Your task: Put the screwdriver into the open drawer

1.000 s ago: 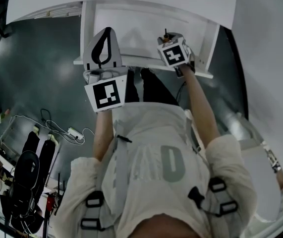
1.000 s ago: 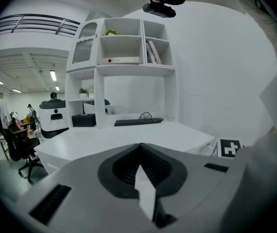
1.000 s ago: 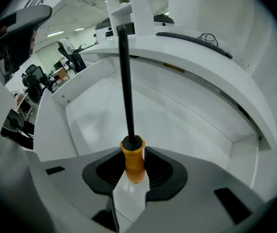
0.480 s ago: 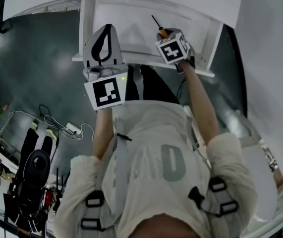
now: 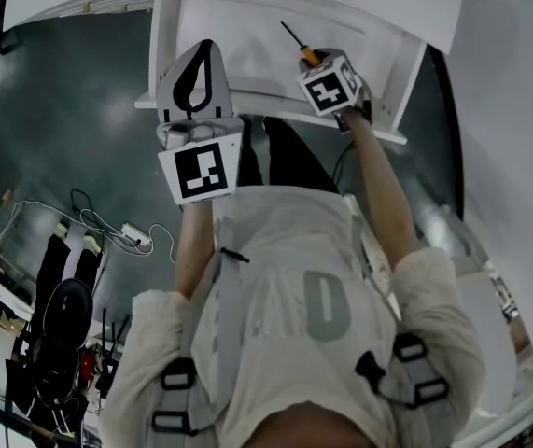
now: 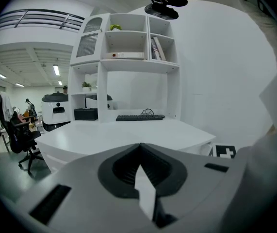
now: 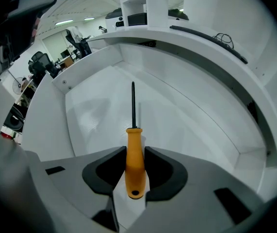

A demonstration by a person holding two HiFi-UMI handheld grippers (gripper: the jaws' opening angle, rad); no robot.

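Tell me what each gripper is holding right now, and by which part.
The right gripper clamps the screwdriver by its orange handle; the left gripper is shut on nothing.

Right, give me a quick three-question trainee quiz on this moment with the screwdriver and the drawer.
1. Which gripper grips the screwdriver by its orange handle?
2. True or false: the screwdriver's shaft points at the white floor of the open drawer.
3. The jaws of the left gripper are: A) together and empty; B) on the screwdriver; C) wide apart.
Key: 1 the right gripper; 2 true; 3 A.
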